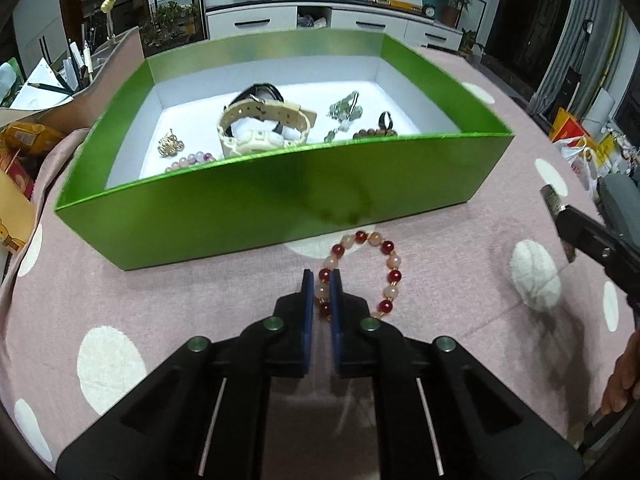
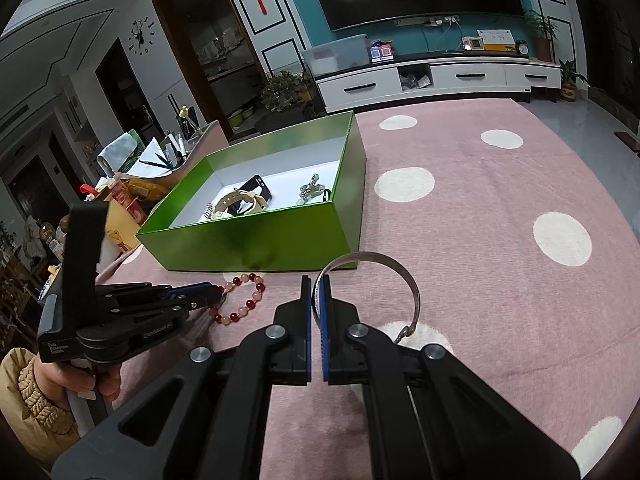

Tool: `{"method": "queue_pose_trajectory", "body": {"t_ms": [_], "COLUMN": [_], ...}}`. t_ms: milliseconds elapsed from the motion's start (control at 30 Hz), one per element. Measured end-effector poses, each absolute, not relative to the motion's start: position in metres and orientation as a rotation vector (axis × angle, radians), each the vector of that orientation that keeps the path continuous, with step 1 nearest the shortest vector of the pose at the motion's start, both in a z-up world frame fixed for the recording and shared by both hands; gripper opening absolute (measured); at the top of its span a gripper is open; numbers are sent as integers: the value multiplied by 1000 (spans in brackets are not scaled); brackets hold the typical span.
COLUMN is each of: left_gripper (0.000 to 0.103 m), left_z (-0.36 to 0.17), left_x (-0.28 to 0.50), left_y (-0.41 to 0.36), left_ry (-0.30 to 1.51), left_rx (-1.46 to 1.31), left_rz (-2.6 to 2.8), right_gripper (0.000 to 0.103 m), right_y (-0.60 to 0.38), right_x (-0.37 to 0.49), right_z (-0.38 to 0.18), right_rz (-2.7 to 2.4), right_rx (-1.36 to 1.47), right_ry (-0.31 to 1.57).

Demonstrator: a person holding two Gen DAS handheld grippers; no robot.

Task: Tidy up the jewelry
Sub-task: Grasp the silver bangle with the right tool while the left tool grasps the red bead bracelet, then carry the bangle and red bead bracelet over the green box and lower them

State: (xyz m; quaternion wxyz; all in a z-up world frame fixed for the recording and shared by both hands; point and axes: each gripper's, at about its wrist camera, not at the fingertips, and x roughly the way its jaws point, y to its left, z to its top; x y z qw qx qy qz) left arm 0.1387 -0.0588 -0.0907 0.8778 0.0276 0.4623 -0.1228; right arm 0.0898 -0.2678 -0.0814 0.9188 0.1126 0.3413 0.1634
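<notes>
Our left gripper [image 1: 321, 276] pinches the beaded bracelet [image 1: 384, 272] on the bench [image 1: 160, 300], while our right gripper [image 2: 316, 284] clamps the silver bangle [image 2: 400, 276].

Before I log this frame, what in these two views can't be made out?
- Left wrist view: the green box's near wall hides part of the pale bead bracelet.
- Right wrist view: the jaws cover part of the metal bangle.
- Right wrist view: the left gripper covers part of the red bead bracelet.

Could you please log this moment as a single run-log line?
left gripper: shut on bead bracelet | right gripper: shut on silver bangle | green box: open, behind both
</notes>
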Motion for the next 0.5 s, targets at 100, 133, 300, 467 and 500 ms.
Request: {"method": "queue_pose_trajectory", "body": {"t_ms": [100, 133, 300, 467, 500], "left_gripper": [7, 7, 7, 7, 7], "left_z": [-79, -75, -56, -41, -38], "left_x": [131, 128, 116, 106, 104], "left_y": [-52, -50, -36, -23, -19], "left_ry": [942, 933, 901, 880, 876], "left_rx": [36, 31, -2, -24, -28], "left_rz": [-270, -274, -282, -280, -278], "right_gripper": [3, 3, 3, 3, 3], "right_y": [-267, -267, -264, -260, -259], "right_x": [88, 87, 82, 76, 76], "right_z": [-79, -77, -71, -62, -60], "right_rz": [343, 345, 358, 378, 381], "right_rx": [236, 237, 240, 238, 237], "right_ry": [697, 695, 684, 669, 667]}}
